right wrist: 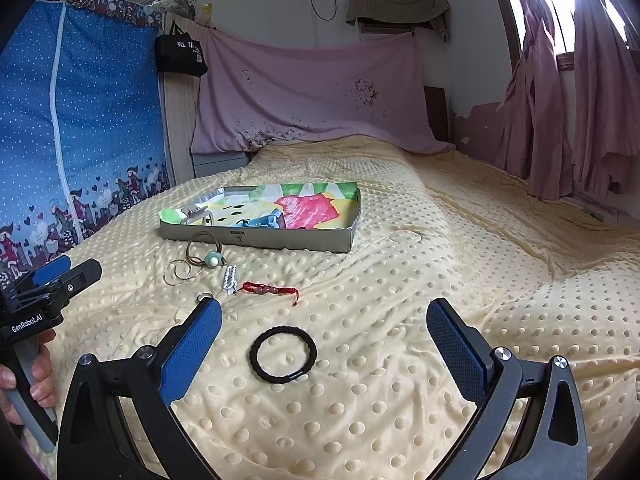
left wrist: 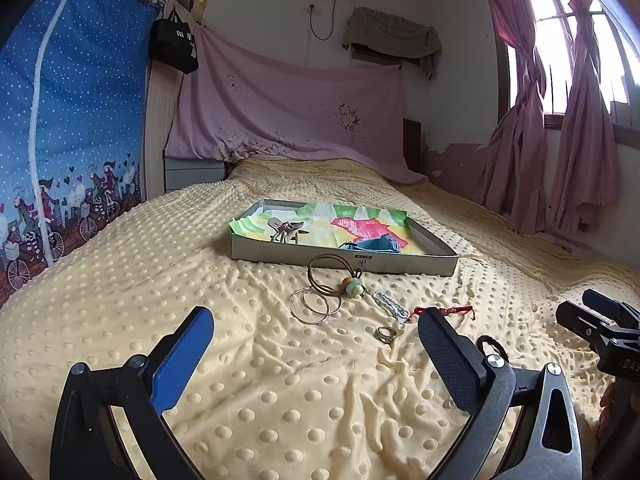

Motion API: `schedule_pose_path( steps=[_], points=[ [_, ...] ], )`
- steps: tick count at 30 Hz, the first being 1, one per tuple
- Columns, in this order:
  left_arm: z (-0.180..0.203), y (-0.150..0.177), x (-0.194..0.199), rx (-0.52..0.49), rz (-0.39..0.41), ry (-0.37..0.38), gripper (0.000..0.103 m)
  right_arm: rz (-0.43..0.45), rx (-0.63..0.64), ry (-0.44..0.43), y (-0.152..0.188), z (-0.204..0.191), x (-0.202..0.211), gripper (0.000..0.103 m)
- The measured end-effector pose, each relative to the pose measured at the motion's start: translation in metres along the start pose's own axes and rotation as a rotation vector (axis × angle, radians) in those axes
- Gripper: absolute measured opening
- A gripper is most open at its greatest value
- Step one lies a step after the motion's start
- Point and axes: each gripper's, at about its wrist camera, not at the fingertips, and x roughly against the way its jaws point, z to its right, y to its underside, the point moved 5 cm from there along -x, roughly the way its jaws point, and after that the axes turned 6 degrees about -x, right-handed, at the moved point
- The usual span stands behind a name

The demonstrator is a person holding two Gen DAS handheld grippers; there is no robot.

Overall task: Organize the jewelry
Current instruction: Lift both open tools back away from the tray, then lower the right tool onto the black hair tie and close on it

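Gold-toned thin hoops (right wrist: 181, 271) lie linked on the yellow dotted bed cover (right wrist: 400, 280), just left of a brown hair tie with a green flower bead (right wrist: 212, 260), a white clip (right wrist: 230, 279), then a red woven bracelet (right wrist: 272, 290). Nearer, a black braided band (right wrist: 283, 356) rests flat. Both the left gripper (left wrist: 316, 344) and right gripper (right wrist: 324, 336) are spread wide, empty.

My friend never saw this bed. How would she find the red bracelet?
Start at the flat box lying on the yellow blanket. In front of the box is a row of small jewelry, and the red bracelet lies at its right end, beside a white hair clip. It is the only red piece, a thin woven cord, not a metal ring or the black hair tie.
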Motion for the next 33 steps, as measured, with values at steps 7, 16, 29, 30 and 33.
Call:
schedule_pose_path(
  steps=[7,16,29,30,33],
  points=[
    [0.013,-0.004,-0.027,-0.058,-0.043,0.029,0.103,-0.048,-0.046,-0.003,0.001,0.01,-0.017,0.101],
    [0.032,0.004,-0.057,-0.111,-0.1,0.097,0.099,-0.166,-0.044,-0.032,0.016,0.008,-0.048,0.048],
    [0.059,0.026,-0.097,-0.187,-0.265,0.223,0.049,-0.349,-0.035,-0.092,0.04,-0.003,-0.082,0.028],
    [0.06,0.028,-0.1,-0.184,-0.276,0.225,0.047,-0.36,-0.032,-0.092,0.041,-0.004,-0.084,0.028],
    [0.061,0.032,-0.108,-0.183,-0.309,0.231,0.043,-0.393,-0.023,-0.087,0.046,-0.007,-0.093,0.025]
  ],
)
